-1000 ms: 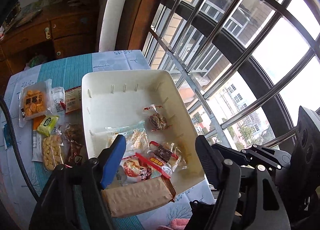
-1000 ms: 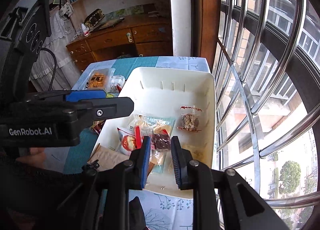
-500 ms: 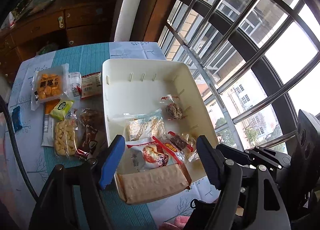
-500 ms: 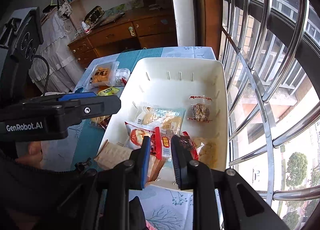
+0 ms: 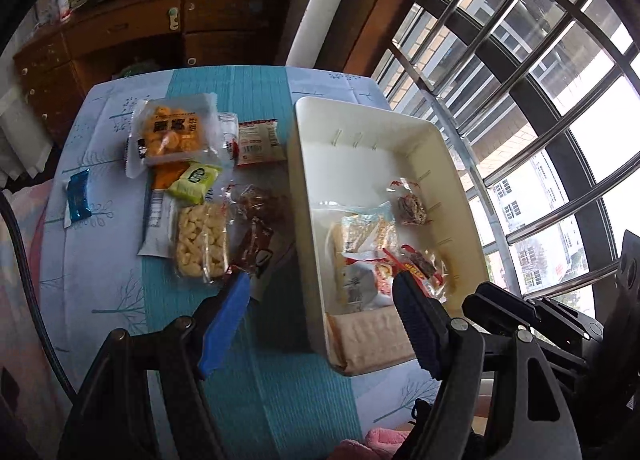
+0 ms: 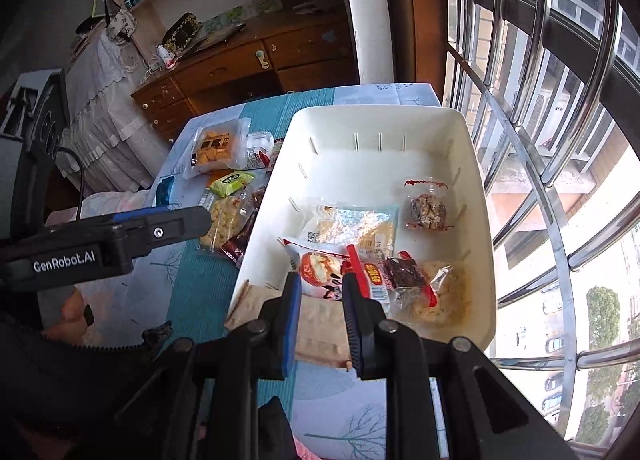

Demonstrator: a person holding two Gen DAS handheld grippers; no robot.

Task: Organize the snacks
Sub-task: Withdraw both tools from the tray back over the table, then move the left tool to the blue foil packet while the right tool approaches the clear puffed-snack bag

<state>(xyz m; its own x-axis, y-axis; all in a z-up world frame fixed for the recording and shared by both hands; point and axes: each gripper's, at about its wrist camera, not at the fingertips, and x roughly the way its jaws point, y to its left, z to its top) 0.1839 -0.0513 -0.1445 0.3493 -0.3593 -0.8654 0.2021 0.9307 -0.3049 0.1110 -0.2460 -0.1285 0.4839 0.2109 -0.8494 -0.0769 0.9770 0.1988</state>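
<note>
- A white plastic bin (image 5: 298, 195) is seen on the right side of the counter (image 5: 100, 260), close beside a barred window (image 5: 540, 79); the counter is covered by a pale blue cloth with a teal runner.
- Several snacks have been placed inside the bin: a clear pack of pale biscuits (image 6: 360, 225), a small round nut cake in a clear wrapper (image 6: 428, 207), a red-and-white packet (image 6: 320, 266), a dark brownie-like square (image 6: 404, 272) and a brown cracker pack (image 6: 320, 324) propped over the near rim.
- More snacks are left loose on the counter to the left of the bin: an orange pack (image 5: 172, 135), a lime-green packet (image 5: 196, 177), a clear pack of pale puffs (image 5: 200, 238), a dark brown wrapped snack (image 5: 256, 227), a white-and-red packet (image 5: 260, 139) and a small blue sachet (image 5: 78, 195) lying apart at the far left.
- The left gripper (image 5: 320, 296) is held above the near left wall of the bin with its jaws spread wide, one finger over the counter and one over the bin; nothing is gripped.
- The right gripper (image 6: 320, 292) is held over the near end of the bin, above the cracker pack, its jaws drawn narrow with only a slim gap; nothing is seen pinched between them.
- A wooden dresser (image 6: 240, 63) is visible beyond the counter.
</note>
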